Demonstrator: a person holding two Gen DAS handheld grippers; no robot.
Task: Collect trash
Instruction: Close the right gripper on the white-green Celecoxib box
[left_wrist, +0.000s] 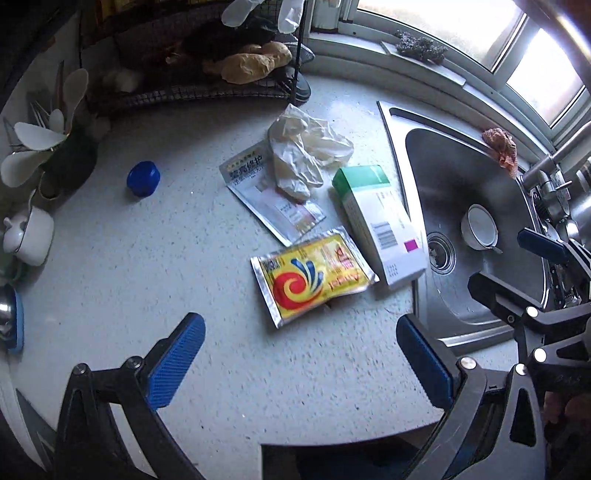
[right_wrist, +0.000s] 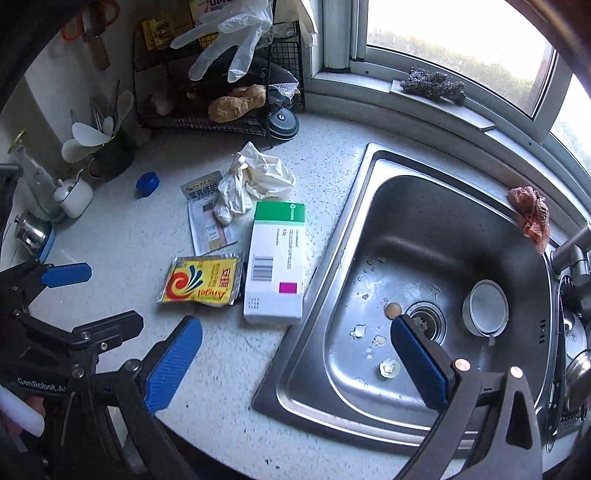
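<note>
Both claws spread, empty: left claw (left_wrist: 301, 354) low over desk (left_wrist: 147, 258), right claw (right_wrist: 295, 354) by sink (right_wrist: 424, 221) edge. Nearest, yellow sachet (left_wrist: 314, 280) flat, likely to slide. Beyond, white box (left_wrist: 380, 225) near sink rim, could tip in. Farthest, crumpled glove (left_wrist: 306, 151) atop grey packet (left_wrist: 266, 199), might drag it.

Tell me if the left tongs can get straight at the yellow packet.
Probably yes: the left tongs are open and empty, and the yellow packet lies flat just ahead with bare countertop between.

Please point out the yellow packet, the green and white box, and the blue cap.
yellow packet (left_wrist: 312, 277), left wrist view, on its red swirl.
green and white box (right_wrist: 277, 258), right wrist view, on its white top face.
blue cap (left_wrist: 143, 178), left wrist view, on its top.
</note>
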